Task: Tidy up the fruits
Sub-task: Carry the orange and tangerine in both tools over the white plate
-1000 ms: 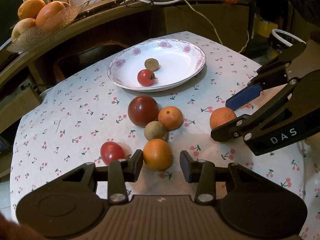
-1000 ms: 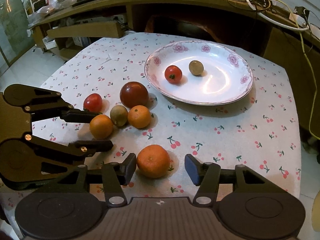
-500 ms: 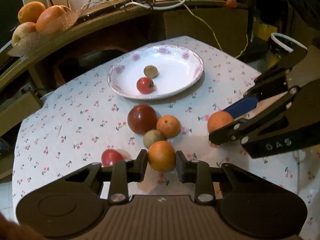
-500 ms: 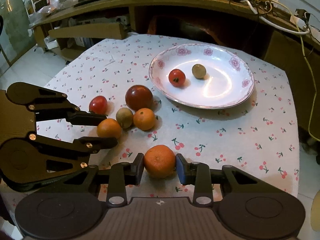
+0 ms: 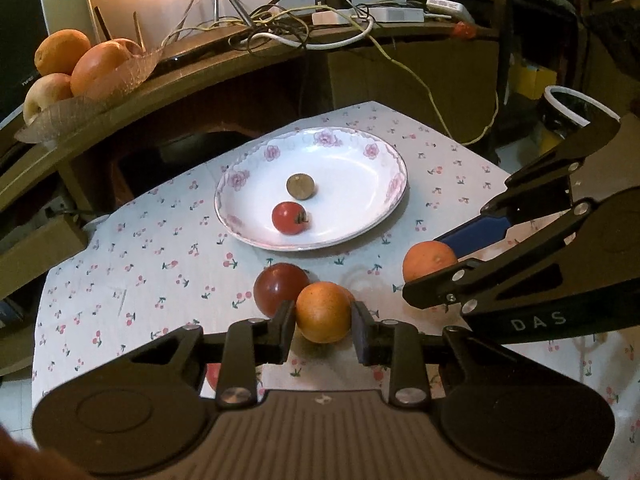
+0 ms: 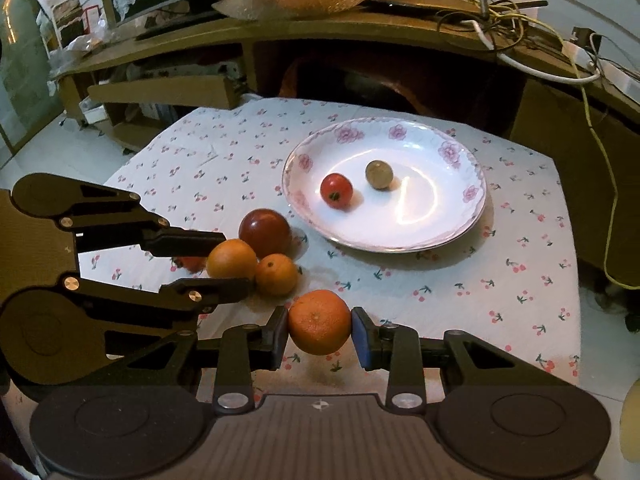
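Observation:
My left gripper (image 5: 323, 320) is shut on an orange (image 5: 323, 312), held slightly above the cherry-print tablecloth. My right gripper (image 6: 319, 332) is shut on a second orange (image 6: 319, 322) near the table's front. Each gripper also shows in the other's view with its fruit: the left gripper (image 6: 224, 260) and the right gripper (image 5: 436, 264). A white flowered plate (image 5: 360, 176) holds a small red tomato (image 5: 289, 218) and a brownish round fruit (image 5: 301, 187). On the cloth lie a dark red tomato (image 6: 265, 232) and a smaller orange (image 6: 277, 274).
A small red tomato (image 5: 214, 376) lies half hidden under my left gripper. Behind the table a curved wooden shelf carries a glass fruit bowl (image 6: 296, 0) and tangled cables (image 5: 280, 32). A white-rimmed bin (image 5: 568, 108) stands off the table's right side.
Both grippers closed from open onto their oranges. The left one then rose a little with its orange, while the right one stayed in place.

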Motion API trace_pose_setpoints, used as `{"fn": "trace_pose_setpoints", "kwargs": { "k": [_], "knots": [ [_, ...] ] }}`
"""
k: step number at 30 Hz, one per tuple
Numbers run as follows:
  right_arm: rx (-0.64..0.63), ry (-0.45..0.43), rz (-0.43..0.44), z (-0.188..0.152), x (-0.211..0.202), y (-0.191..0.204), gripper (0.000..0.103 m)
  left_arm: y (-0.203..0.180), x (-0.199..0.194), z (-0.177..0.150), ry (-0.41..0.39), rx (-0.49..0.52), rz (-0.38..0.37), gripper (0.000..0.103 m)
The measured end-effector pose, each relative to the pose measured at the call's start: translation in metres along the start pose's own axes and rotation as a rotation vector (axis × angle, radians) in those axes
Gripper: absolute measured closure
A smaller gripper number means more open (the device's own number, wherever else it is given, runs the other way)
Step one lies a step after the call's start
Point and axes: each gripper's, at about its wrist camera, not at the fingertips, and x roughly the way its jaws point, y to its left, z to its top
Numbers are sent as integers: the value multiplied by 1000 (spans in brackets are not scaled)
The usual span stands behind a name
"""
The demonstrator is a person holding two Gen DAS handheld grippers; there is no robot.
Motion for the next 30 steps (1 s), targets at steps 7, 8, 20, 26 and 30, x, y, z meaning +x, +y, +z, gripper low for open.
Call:
{"fn": "trace_pose_setpoints", "kwargs": {
  "k": [7,8,20,26,30],
  "knots": [
    [19,-18,-17,6,-1,-6,68,0,4,9,-11,6,7,67],
    [23,-22,-20,7,-1,-7,68,0,4,11,-13,5,8,67],
    [72,-86,-59,36,5,-23,68,18,21,41,-35,-9,50,68],
    [111,-94,-70,44,19,-33,68,26,39,52,-29,-6,54,68],
    [138,-96,-88,48,26,-41,68,28,48,59,-33,-10,57,68]
  ]
}}
